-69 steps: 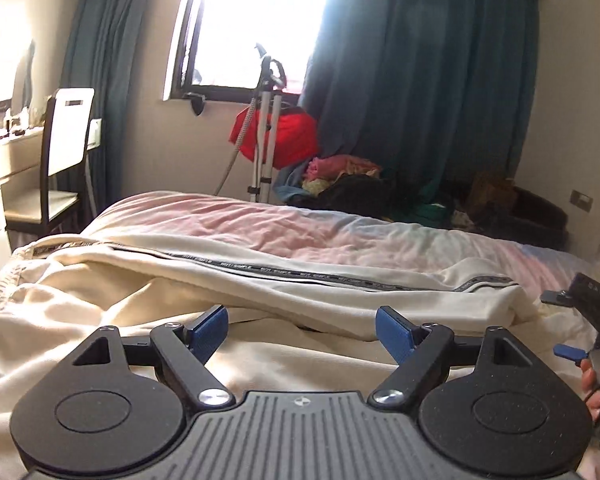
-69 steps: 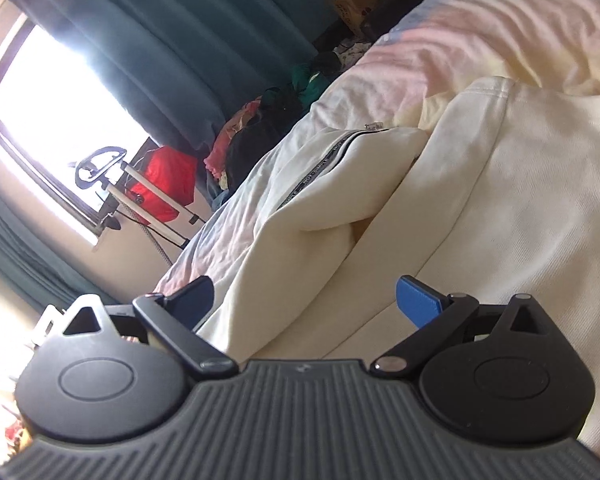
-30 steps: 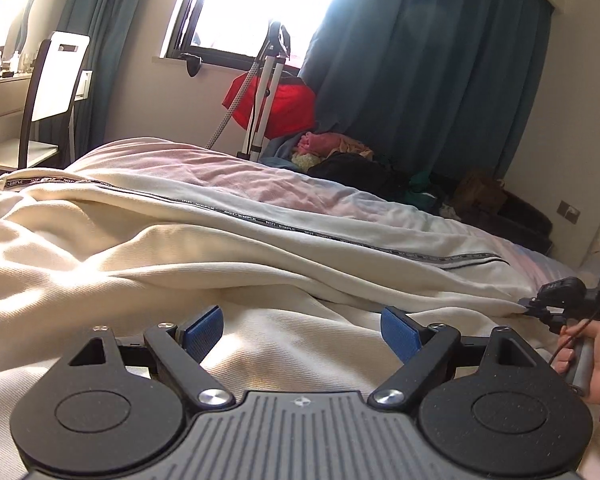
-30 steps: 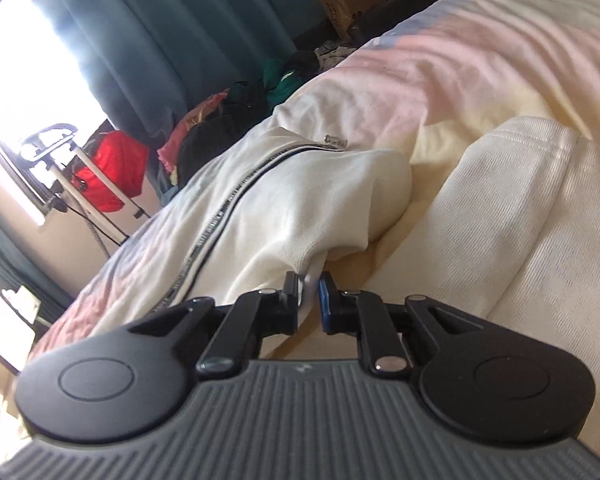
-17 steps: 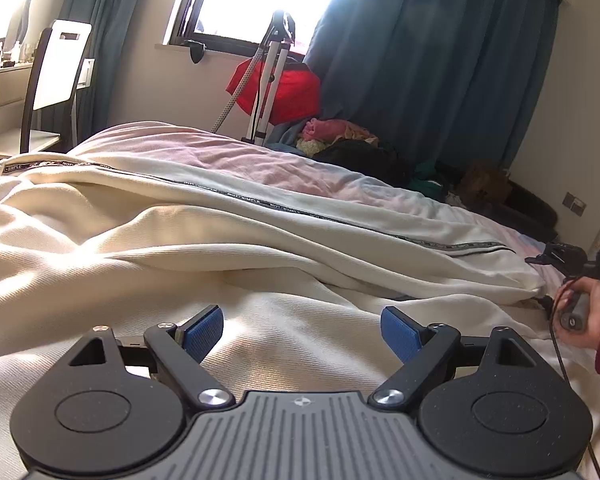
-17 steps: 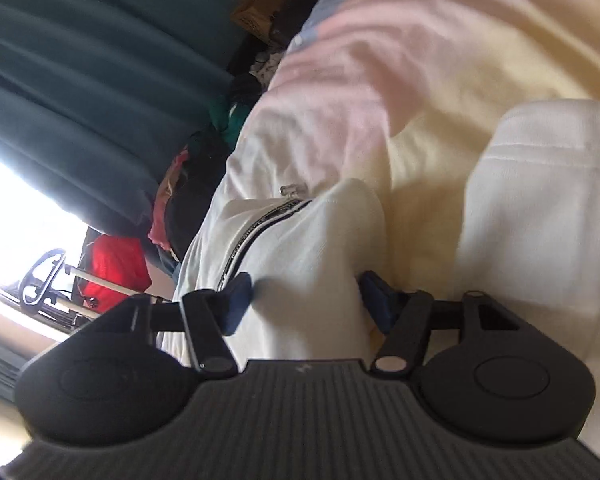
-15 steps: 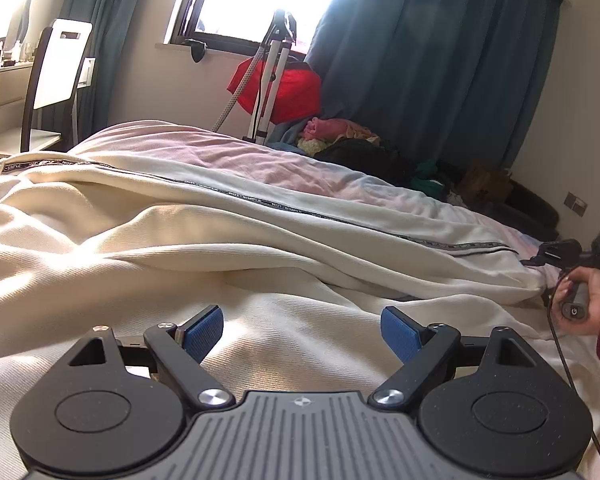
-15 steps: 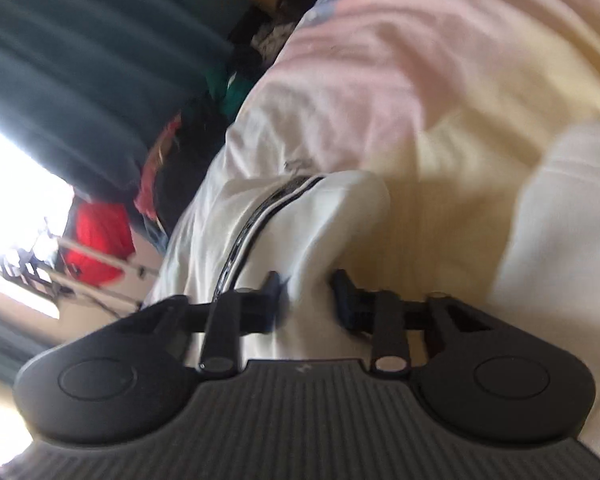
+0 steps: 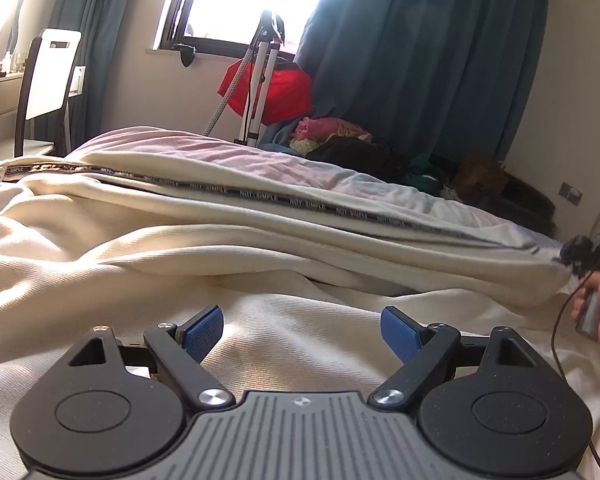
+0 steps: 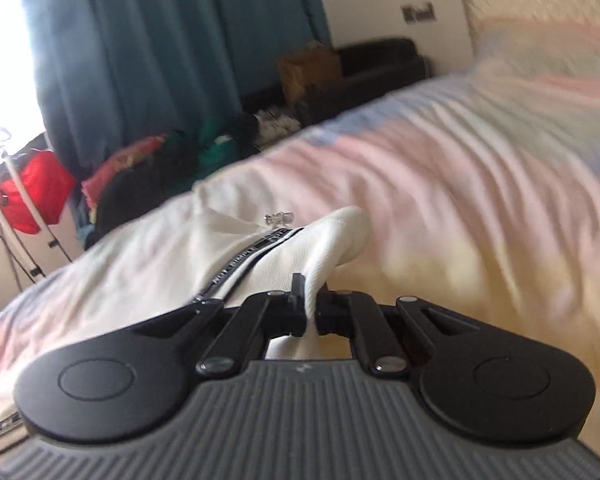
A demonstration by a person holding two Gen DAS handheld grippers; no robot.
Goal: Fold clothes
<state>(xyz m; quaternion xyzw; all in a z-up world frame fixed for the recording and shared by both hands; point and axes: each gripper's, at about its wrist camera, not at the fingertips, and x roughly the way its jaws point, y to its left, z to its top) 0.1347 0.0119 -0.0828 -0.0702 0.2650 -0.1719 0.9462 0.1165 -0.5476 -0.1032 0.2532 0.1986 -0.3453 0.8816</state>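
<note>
Half second back my right gripper [image 10: 310, 312] was closing round cuff; now clamped on cream trouser leg [image 10: 284, 264], lifted off bed [image 10: 480, 168]. Leg [image 9: 300, 240] stretched ahead of left gripper [image 9: 302, 330], which stayed spread, empty, over fabric. Judged fold underway.

- The bed [image 10: 480, 152] was smeared by motion blur.
- The right tool [image 9: 580, 256] was blurred and cut off by the frame edge.

The left gripper [image 9: 302, 330] is held low and level with its jaws spread wide; the right gripper [image 10: 310, 312] is clamped tight on cloth.
</note>
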